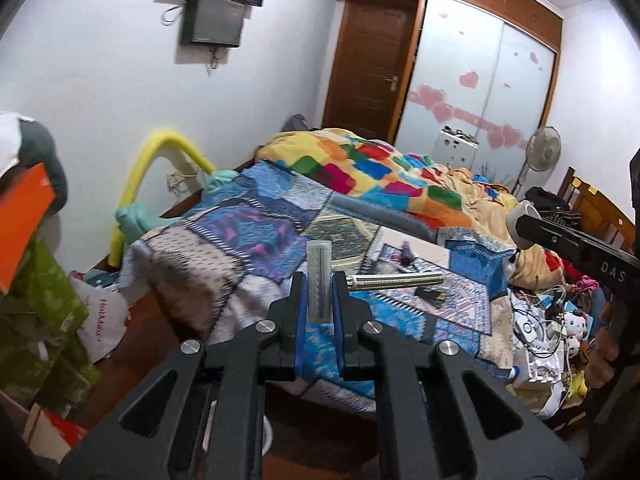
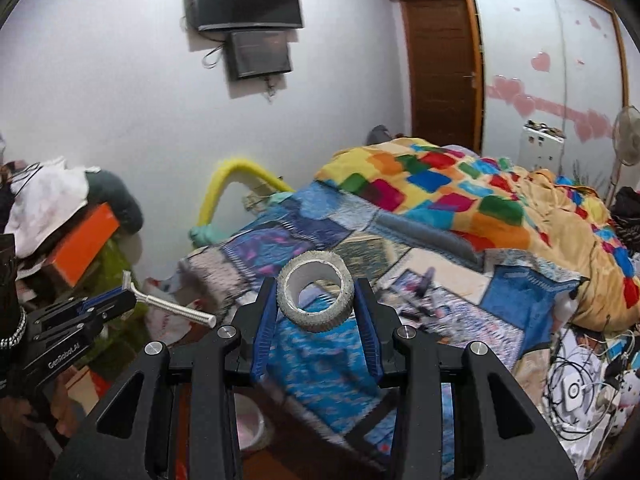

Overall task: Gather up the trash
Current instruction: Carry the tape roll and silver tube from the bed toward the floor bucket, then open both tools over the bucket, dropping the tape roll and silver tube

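Note:
My left gripper (image 1: 319, 296) is shut on a metal safety razor (image 1: 394, 281). The razor's head stands upright between the blue pads and its ribbed handle sticks out to the right. In the right wrist view the same razor (image 2: 176, 307) shows at the left edge, held by the left gripper (image 2: 120, 300). My right gripper (image 2: 316, 292) is shut on a grey roll of tape (image 2: 320, 322), its hole facing up and forward. From the left wrist view that tape roll (image 1: 520, 216) shows at the tip of the right gripper (image 1: 524, 224). Both grippers hang in the air before the bed.
Ahead lies a bed with a patchwork quilt (image 1: 248, 236) and a colourful blanket (image 2: 460, 196). Small items lie on a pale board (image 1: 412, 254). Cables and toys (image 1: 552, 332) crowd the right. Boxes (image 2: 82, 242) and a white bag (image 1: 102, 320) stand left. A pale round container (image 2: 250, 424) sits on the floor below.

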The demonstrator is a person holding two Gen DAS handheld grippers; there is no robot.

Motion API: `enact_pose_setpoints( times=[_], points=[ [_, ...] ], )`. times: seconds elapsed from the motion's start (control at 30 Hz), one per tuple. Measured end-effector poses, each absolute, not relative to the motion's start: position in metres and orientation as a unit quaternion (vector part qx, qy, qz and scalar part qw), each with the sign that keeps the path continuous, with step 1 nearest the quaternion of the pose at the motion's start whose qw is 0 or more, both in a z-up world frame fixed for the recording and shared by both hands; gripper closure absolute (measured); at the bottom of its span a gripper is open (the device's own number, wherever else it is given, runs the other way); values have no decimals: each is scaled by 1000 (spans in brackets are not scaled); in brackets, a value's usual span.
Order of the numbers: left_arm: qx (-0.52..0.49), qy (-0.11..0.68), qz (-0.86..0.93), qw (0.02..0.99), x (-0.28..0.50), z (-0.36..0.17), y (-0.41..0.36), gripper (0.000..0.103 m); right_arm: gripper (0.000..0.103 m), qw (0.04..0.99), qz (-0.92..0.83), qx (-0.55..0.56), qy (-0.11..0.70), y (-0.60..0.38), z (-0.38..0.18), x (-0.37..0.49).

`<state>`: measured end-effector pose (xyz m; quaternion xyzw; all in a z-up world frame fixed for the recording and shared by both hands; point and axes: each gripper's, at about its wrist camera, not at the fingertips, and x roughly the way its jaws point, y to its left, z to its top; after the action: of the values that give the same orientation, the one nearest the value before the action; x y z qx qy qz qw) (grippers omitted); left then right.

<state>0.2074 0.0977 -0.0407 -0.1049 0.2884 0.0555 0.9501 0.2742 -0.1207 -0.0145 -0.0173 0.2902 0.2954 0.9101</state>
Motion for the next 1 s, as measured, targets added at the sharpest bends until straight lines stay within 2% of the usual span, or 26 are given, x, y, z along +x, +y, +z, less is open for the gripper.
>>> enact_pose_setpoints(
  times=[0.47,1.0],
  points=[
    [-123,336,130,925,142,-101,176,92,68,860,373,-69,343,-21,-67,221],
    [-166,493,208,828,145,-257,232,92,68,766,399,-150,481,70,-200,216]
  ],
)
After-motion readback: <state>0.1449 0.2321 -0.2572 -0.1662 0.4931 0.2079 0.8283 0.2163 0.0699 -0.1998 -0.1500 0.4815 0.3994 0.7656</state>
